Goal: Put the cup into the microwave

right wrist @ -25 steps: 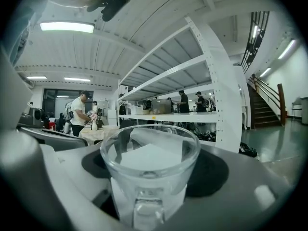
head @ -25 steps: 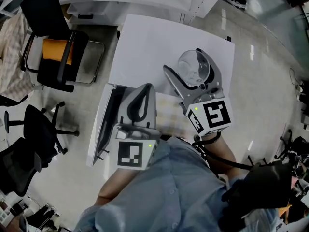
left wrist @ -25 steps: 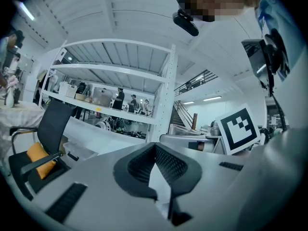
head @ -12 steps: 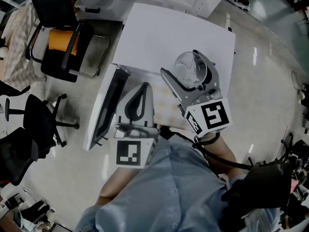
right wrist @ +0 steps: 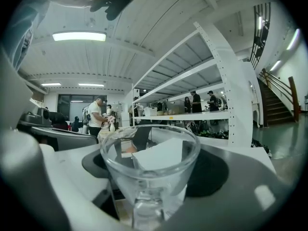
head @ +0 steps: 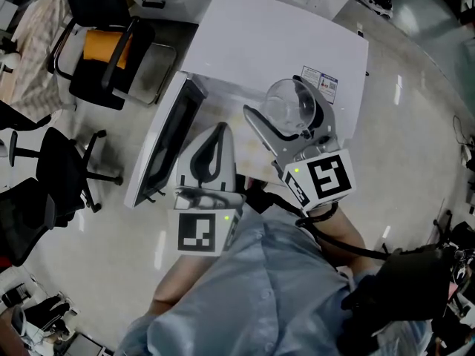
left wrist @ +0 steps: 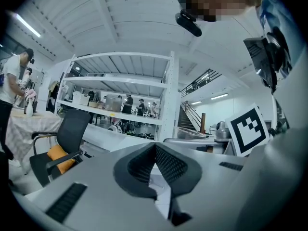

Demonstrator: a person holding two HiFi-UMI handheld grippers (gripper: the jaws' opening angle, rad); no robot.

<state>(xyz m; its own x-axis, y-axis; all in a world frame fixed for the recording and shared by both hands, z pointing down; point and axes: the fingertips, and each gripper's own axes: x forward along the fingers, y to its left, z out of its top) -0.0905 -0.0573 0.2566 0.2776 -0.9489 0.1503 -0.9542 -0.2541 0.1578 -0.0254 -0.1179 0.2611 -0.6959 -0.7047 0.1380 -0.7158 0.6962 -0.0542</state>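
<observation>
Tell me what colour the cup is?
The cup is clear, see-through glass; the right gripper view shows it best.

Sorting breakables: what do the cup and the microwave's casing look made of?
The cup: clear glossy glass, possibly hard plastic; the background shows through it and its rim glints. The microwave casing: smooth matte white, painted metal or plastic; the look doesn't settle which.
</observation>
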